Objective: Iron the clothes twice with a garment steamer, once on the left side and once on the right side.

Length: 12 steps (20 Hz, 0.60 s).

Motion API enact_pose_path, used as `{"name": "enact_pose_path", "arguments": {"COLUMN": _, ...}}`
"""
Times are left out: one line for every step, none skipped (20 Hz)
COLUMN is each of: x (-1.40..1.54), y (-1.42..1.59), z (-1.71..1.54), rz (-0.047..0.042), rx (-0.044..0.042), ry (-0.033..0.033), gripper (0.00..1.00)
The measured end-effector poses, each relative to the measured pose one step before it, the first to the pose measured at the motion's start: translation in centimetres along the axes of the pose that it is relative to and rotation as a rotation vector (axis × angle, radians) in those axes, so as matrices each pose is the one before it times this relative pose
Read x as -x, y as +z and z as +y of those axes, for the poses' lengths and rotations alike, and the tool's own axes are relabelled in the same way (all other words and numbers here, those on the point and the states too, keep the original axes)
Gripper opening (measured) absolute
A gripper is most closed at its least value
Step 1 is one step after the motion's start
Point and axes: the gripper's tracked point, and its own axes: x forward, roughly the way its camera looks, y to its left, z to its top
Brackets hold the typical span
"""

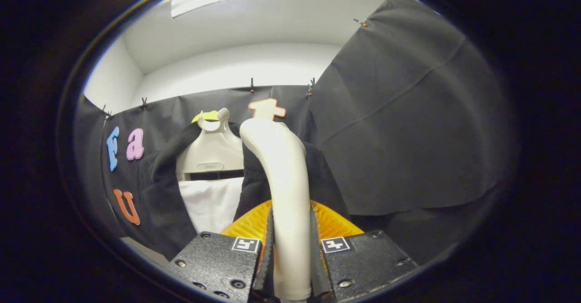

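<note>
The gripper point(290, 253) is found closed on the steamer point(283, 176): both fingers are seen pressed against the pale handle, one on each side, low on its shaft. The handle rises between the fingers and bends forward at its top toward the garment point(161, 189). An orange ribbed part point(247, 226) of the steamer is seen just behind the fingers on both sides of the handle; its function cannot be told with certainty.

The garment, dark and open at the front, is hung on a pale hanger point(211, 151) just beyond the steamer, against the booth wall. A white panel point(211, 205) shows between the garment's two front edges. Whether the steamer head touches the cloth cannot be told, since the head is hidden behind the handle.

Handling is judged as follows. The handle appears rigid, smooth and rounded, so some tendency to twist or slip in the grip is to be expected; the present hold, low on the shaft with the fingers opposed, is judged sound. The steamer is judged moderately heavy toward its head, so a firm grip is advised. The garment is judged soft, light and loosely hung; it is likely to swing or bunch if pressed hard, and a light stroke down each side is recommended.
</note>
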Motion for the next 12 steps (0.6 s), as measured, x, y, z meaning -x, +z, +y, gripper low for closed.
{"name": "enact_pose_path", "arguments": {"x": 0.14, "y": -0.567, "z": -0.216, "rz": 0.00648, "rx": 0.00757, "ry": -0.00587, "gripper": 0.36}}
{"name": "enact_pose_path", "arguments": {"x": 0.296, "y": -0.482, "z": -0.256, "rz": 0.0057, "rx": 0.0062, "ry": -0.01174, "gripper": 0.36}}
{"name": "enact_pose_path", "arguments": {"x": 0.299, "y": -0.54, "z": -0.338, "rz": 0.01006, "rx": 0.00616, "ry": -0.00982, "gripper": 0.36}}
{"name": "enact_pose_path", "arguments": {"x": 0.311, "y": -0.556, "z": -0.299, "rz": 0.01212, "rx": -0.0014, "ry": -0.01069, "gripper": 0.36}}
{"name": "enact_pose_path", "arguments": {"x": 0.256, "y": -0.611, "z": -0.292, "rz": 0.01425, "rx": -0.00358, "ry": -0.01085, "gripper": 0.36}}
{"name": "enact_pose_path", "arguments": {"x": 0.268, "y": -0.573, "z": -0.281, "rz": 0.01238, "rx": -0.00201, "ry": -0.01, "gripper": 0.36}}
{"name": "enact_pose_path", "arguments": {"x": 0.286, "y": -0.546, "z": -0.259, "rz": 0.0105, "rx": 0.00255, "ry": -0.00983, "gripper": 0.36}}
{"name": "enact_pose_path", "arguments": {"x": 0.392, "y": -0.402, "z": -0.245, "rz": 0.00707, "rx": 0.0039, "ry": -0.00971, "gripper": 0.36}}
{"name": "enact_pose_path", "arguments": {"x": 0.29, "y": -0.372, "z": -0.166, "rz": 0.00609, "rx": 0.00375, "ry": -0.00707, "gripper": 0.36}}
{"name": "enact_pose_path", "arguments": {"x": 0.424, "y": -0.376, "z": -0.166, "rz": 0.00484, "rx": 0.00189, "ry": -0.00505, "gripper": 0.36}}
{"name": "enact_pose_path", "arguments": {"x": 0.341, "y": -0.41, "z": -0.102, "rz": 0.00573, "rx": 0.00312, "ry": -0.00383, "gripper": 0.36}}
{"name": "enact_pose_path", "arguments": {"x": 0.301, "y": -0.548, "z": -0.041, "rz": 0.00703, "rx": 0.00571, "ry": -0.00048, "gripper": 0.36}}
